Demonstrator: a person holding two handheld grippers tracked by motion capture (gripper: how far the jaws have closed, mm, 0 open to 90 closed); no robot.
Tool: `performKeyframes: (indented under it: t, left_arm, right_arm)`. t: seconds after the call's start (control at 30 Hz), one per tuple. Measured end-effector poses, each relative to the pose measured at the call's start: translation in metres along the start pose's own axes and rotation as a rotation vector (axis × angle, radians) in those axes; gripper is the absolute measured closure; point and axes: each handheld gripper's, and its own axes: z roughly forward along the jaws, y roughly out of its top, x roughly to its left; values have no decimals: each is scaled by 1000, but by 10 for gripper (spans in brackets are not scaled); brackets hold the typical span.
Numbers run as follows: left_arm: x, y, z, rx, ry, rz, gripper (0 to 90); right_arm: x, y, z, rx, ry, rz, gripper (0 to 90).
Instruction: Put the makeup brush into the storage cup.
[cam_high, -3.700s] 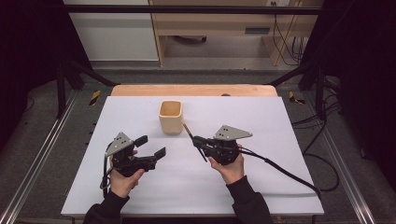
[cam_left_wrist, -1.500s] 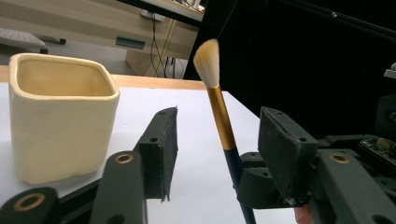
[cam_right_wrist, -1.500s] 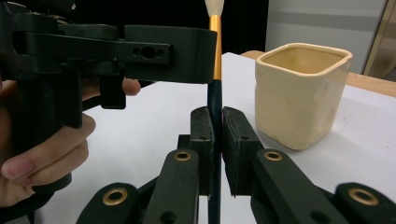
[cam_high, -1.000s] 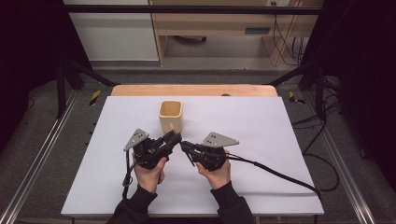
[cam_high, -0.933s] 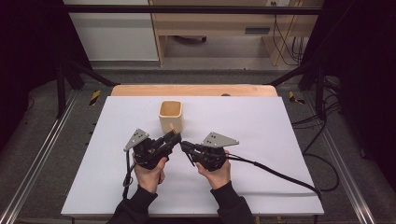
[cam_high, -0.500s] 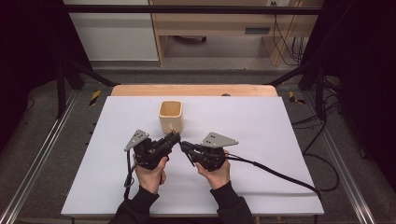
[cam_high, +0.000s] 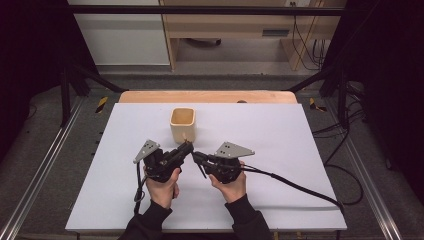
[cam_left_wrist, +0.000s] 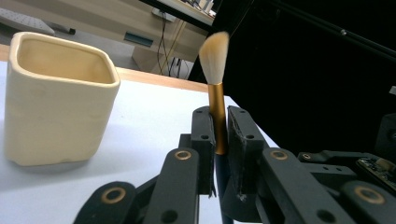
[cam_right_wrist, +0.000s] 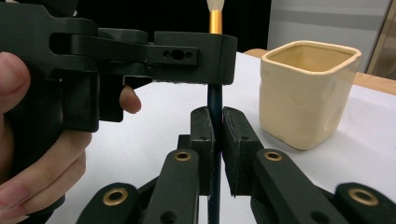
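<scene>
High view: your left gripper (cam_high: 189, 147) and right gripper (cam_high: 196, 156) meet tip to tip at the middle of the white table (cam_high: 300, 150), just in front of the cream cup (cam_high: 182, 124), both hands low and close together; the brush (cam_high: 186, 141) between them is too small here to make out well, its top end just beside the cup's front wall. Left gripper view: your jaws have just been closing and now clamp the gold ferrule of the brush, pads pressed on it from both sides, brush upright, pale bristles above the jaws, dark handle running down between them; the cup stands to the left on the table, apart from the brush. Right gripper view: your jaws are pinched narrow on the dark handle of the brush (cam_right_wrist: 215, 100), lower down than the other gripper, whose jaw crosses just above and grips the gold part; the cup sits to the right, near but not touching.
</scene>
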Motion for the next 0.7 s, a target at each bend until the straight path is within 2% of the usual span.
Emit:
performKeyframes:
  t: [0.2,0.5,0.7]
  left_arm:
    - [-3,0,0,-3,0,-7,827]
    - [-3,0,0,0,12,19,829]
    - [-1,2,-2,-5,22,45,829]
  right_arm:
    - [0,0,0,-3,2,4,836]
    - [0,0,0,-2,-4,2,827]
    - [-1,3,-3,11,-15,-4,765]
